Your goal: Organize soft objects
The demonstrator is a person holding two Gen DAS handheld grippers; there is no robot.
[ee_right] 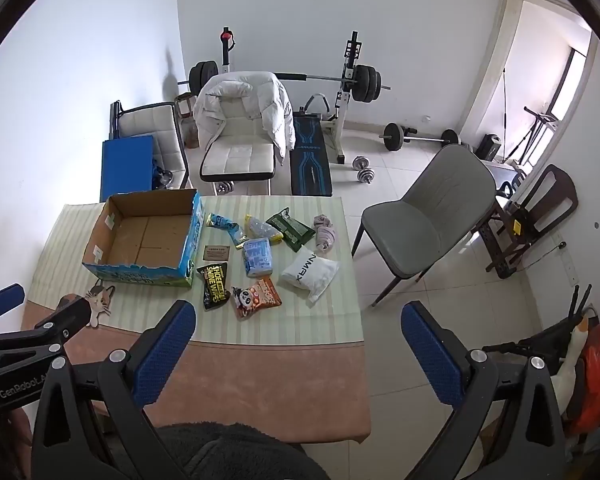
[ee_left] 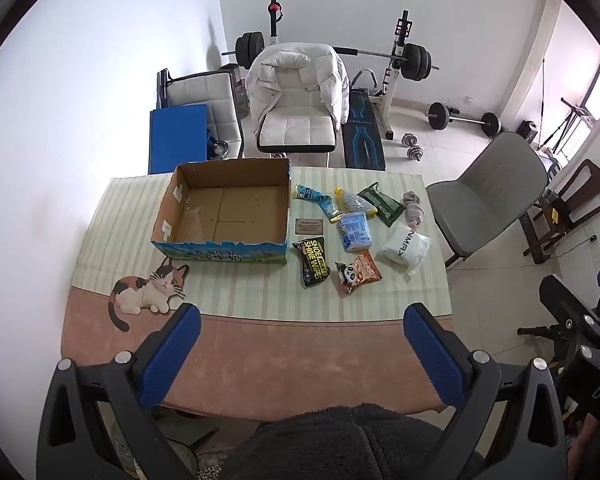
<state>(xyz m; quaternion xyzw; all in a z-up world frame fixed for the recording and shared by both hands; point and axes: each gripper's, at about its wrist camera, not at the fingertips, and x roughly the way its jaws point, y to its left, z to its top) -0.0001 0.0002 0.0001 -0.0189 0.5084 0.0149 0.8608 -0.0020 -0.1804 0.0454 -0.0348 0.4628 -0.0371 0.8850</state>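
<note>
your left gripper [ee_left: 302, 334] hangs above the near edge of the surface [ee_left: 260, 356], blue pads wide apart, nothing between them. your right gripper [ee_right: 298, 332] is the same: pads spread, holding nothing, over the near right corner of the surface. the left gripper's body shows at the left edge of the right wrist view, with "genrobot" partly readable on it.

readable writing:
- black pouch [ee_left: 310, 266]: "shoe shine wipes" in yellow, just right of the box's near corner.
- white soft pack [ee_left: 405, 245]: letters "nmrx", seen inverted, nearest the right edge.
- small dark card [ee_left: 309, 226] between the box and the packs; its text is too small to read.

count of loose soft items on the striped cloth, all to the right of the box: 8.
- 1 black wipes pouch
- 1 orange snack bag with a panda face [ee_left: 357, 272], beside the wipes pouch
- 1 white pack
- 1 pale blue tissue pack [ee_left: 354, 231], middle of the group
- 1 blue-and-yellow sachet [ee_left: 317, 201], closest to the box's far corner
- 1 yellow-capped clear pouch [ee_left: 354, 201], touching the tissue pack's far end
- 1 dark green packet [ee_left: 382, 203], overlapping the clear pouch
- 1 bundled grey-pink sock [ee_left: 413, 208], far right

1 cardboard box [ee_left: 224, 216], open top, blue printed front, sits on the left half of the cloth; only its bare floor shows inside. 1 cat picture [ee_left: 148, 290] is printed on the cloth in front of the box.
</note>
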